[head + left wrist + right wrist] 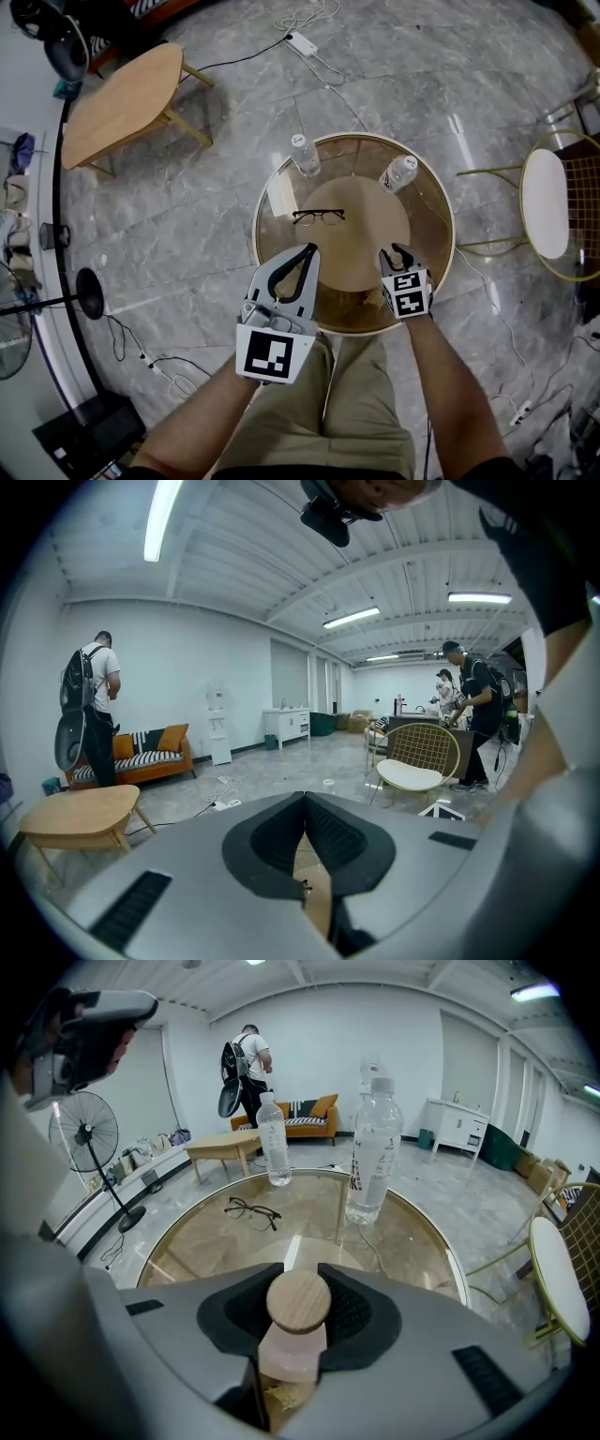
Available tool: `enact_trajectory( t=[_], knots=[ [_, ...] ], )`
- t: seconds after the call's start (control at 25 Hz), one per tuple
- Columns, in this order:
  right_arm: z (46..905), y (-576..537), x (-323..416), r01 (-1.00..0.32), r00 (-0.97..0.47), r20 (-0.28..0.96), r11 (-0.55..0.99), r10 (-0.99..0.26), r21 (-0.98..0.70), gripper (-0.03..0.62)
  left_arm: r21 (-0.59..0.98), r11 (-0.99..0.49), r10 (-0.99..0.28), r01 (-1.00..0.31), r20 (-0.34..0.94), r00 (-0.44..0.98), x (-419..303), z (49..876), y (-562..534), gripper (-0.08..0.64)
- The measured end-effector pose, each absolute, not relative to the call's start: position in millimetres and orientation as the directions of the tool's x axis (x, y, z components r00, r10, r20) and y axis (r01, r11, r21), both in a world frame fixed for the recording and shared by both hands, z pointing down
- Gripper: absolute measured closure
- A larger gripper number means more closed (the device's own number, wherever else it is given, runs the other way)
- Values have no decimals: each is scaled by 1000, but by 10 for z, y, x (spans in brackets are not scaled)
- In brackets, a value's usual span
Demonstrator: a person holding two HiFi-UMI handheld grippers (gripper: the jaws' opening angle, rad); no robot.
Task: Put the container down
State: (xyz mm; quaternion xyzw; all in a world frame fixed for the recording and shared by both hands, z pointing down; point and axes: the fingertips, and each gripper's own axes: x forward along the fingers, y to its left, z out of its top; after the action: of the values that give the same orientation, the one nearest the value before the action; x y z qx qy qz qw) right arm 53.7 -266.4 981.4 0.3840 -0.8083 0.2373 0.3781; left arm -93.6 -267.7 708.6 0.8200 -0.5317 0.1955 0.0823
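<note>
The container is a small pale jar with a round wooden lid, and something light brown shows inside it. My right gripper is shut on it and holds it upright above the near right part of the round glass table. In the head view the jar is almost hidden between the jaws. My left gripper hovers over the table's near left edge. Its jaws meet at the tips with nothing between them, as the left gripper view also shows.
On the table lie a pair of glasses, a white flat object and two clear plastic bottles at the far side. A wire chair stands to the right, a wooden side table far left, and cables cross the floor.
</note>
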Motion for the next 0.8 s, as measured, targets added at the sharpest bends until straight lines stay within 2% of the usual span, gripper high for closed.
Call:
enact_trajectory(
  t=[0.8],
  knots=[
    [10068,-2448,654,-791,-353,859,609,-370,-63,465,-91,-430,-842,-898,398,363,-928,6832,-2686,545]
  ],
)
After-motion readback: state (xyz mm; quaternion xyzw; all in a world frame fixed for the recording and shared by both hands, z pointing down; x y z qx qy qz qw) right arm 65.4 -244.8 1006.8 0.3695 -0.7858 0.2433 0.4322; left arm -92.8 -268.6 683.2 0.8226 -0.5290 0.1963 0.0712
